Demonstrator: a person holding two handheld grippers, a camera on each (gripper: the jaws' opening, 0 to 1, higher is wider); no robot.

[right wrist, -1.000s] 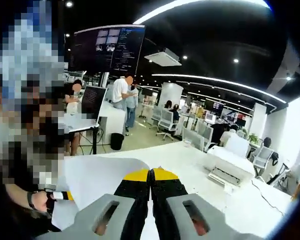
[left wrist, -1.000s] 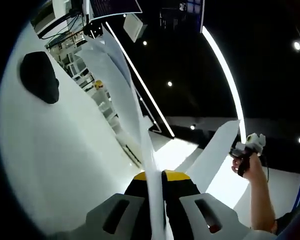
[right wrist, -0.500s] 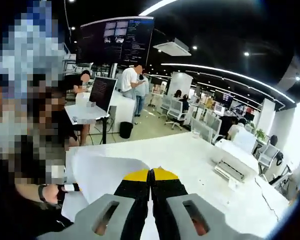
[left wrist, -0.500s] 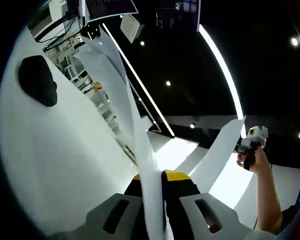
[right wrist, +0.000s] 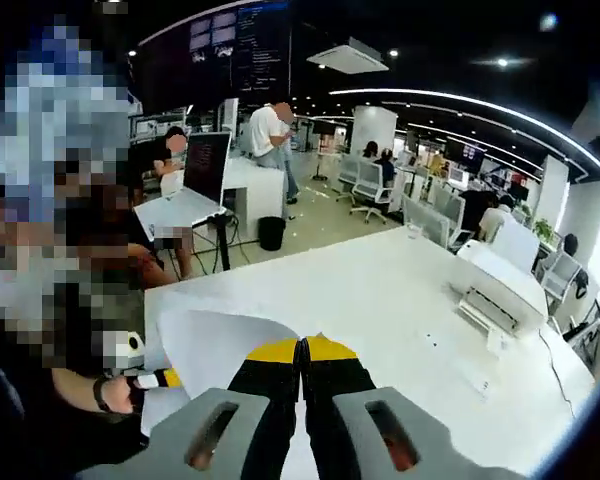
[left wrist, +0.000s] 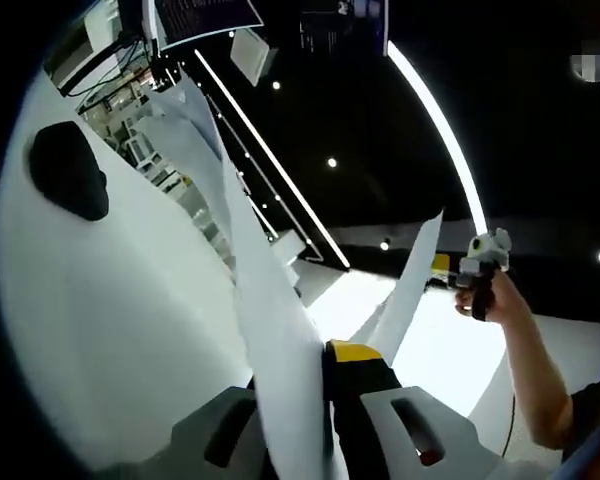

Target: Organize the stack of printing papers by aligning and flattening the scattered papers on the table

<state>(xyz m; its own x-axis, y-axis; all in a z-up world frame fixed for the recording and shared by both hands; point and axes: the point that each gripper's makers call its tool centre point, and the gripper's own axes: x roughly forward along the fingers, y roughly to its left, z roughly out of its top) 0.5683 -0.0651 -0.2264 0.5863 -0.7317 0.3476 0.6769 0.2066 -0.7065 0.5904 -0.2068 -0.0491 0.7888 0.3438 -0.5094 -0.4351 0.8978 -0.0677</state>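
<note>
Above the white table point(right wrist: 400, 300), lifted clear: papers point(left wrist: 270, 330) pinched between left gripper point(left wrist: 325, 350) jaws at one end, between right gripper point(right wrist: 302, 347) jaws at the other, sheets point(right wrist: 220, 345) curling upward between both.

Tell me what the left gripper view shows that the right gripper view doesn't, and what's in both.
Left gripper view: ceiling light strips overhead, a dark object on the white surface, and the right gripper held up in a hand. Right gripper view: the white table, a printer, a monitor and standing people. Both: a gripper shut on the sheet of paper, one at each end.
</note>
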